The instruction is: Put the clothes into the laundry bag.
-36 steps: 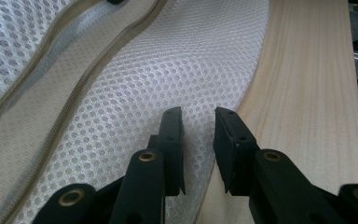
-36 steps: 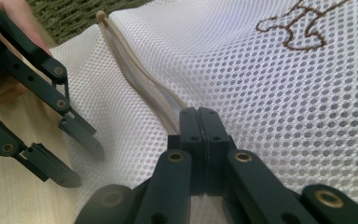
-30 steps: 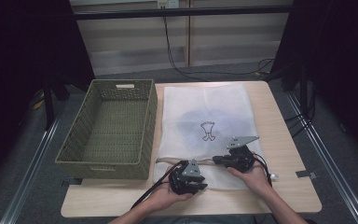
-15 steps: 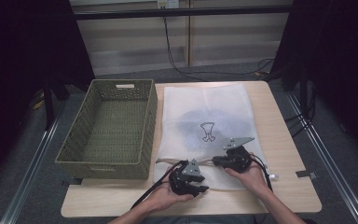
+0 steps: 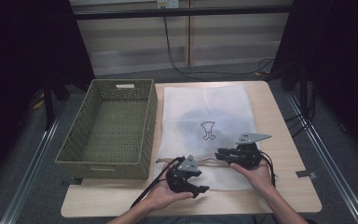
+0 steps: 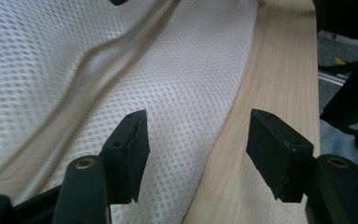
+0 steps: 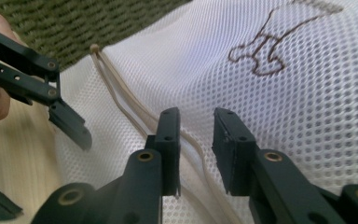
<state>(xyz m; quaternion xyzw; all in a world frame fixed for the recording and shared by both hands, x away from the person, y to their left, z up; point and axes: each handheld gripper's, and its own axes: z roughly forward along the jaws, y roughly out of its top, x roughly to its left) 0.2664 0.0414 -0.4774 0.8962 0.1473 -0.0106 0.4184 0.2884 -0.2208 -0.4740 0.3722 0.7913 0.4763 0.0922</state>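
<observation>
Both grippers' jaws newly apart; basket [image 5: 107,128] bare.

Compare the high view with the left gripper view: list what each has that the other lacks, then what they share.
High view alone: the green basket, the drawing on the bag, the right gripper, both hands. Left gripper view alone: the mesh holes up close, and the left gripper with jaws apart, nothing between them, having just been opening. Shared: the white mesh bag and the table.
</observation>
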